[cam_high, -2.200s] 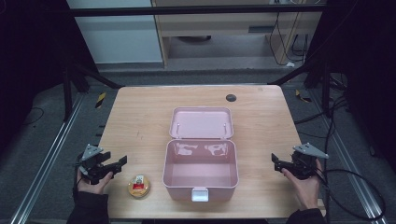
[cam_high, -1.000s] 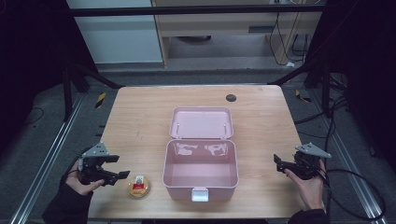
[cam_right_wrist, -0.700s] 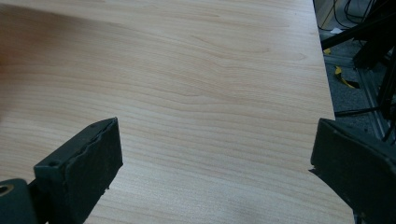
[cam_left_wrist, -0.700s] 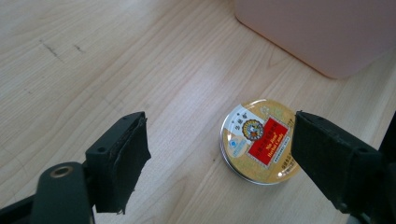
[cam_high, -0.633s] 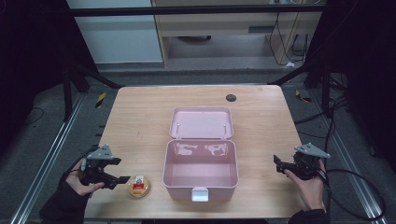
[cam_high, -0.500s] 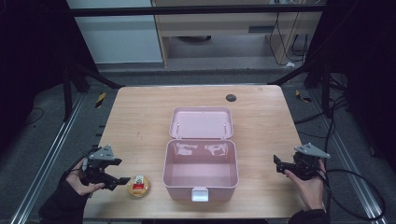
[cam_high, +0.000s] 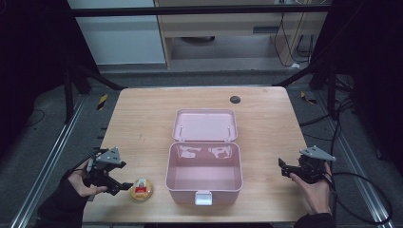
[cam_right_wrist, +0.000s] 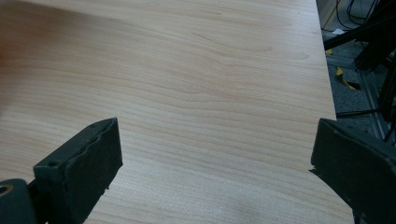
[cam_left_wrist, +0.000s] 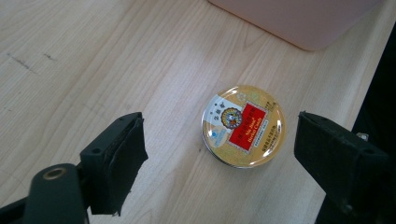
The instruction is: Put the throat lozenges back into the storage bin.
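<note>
Down at the near edge of the pale wooden bench (cam_high: 142,118), the left gripper (cam_high: 121,183) sits by the near left corner, jaws spread wide and pointing at a small round gold tin with a red label (cam_high: 141,189). In the left gripper view that tin (cam_left_wrist: 243,126) lies flat on the wood between the two jaws, touching neither (lid up, label readable). Just beside it, mid-bench, stands an open pink plastic box (cam_high: 204,173), its lid (cam_high: 205,125) lying back toward the far edge. Near the right edge the right gripper (cam_high: 285,167) hangs, jaws spread, over bare wood. Far off, a small dark disc (cam_high: 235,99) sits by the far edge.
</note>
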A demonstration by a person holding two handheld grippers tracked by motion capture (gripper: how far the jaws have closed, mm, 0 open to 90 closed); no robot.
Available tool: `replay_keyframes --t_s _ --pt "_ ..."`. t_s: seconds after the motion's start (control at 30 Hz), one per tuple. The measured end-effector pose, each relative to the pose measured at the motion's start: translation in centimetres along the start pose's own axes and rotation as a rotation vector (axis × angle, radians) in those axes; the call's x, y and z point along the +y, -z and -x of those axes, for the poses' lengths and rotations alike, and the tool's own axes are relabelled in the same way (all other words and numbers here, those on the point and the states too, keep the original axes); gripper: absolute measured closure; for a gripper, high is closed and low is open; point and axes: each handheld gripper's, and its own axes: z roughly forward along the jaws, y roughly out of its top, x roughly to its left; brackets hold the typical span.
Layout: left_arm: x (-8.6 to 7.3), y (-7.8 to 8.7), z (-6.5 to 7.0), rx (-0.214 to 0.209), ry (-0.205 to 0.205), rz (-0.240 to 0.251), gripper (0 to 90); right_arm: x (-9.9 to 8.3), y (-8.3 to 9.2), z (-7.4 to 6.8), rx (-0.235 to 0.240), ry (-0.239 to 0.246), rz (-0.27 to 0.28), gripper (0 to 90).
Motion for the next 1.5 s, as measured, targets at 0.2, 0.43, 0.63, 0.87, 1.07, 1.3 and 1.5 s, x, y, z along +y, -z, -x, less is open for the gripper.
replay_keyframes --t_s 0.2,0.43,0.63,0.87,1.07,1.3,1.5 --pt "0.5 -0.4 0.3 -0.02 -0.024 -0.03 13.7 0.0 -0.1 0.0 -0.001 0.008 -0.005 2.2" --pt "0.8 -1.3 0.6 -0.033 -0.068 -0.084 11.2 -0.1 -0.1 0.0 0.0 0.008 -0.011 2.2" --pt "0.9 -1.9 0.8 -0.041 -0.087 -0.1 9.3 -0.1 -0.2 0.0 0.003 0.009 -0.016 2.1" --pt "1.2 -2.9 1.2 -0.052 -0.117 -0.135 7.4 -0.2 -0.4 -0.1 0.004 0.016 -0.021 1.9" --pt "1.4 -3.8 1.6 -0.065 -0.132 -0.162 6.8 -0.2 -0.4 -0.1 0.009 0.019 -0.03 1.8" --pt "1.3 -4.7 1.8 -0.072 -0.134 -0.186 6.7 -0.3 -0.5 -0.2 0.008 0.024 -0.036 1.7" --pt "1.2 -5.4 1.9 -0.074 -0.145 -0.2 6.8 -0.3 -0.6 -0.2 0.012 0.028 -0.04 1.7"
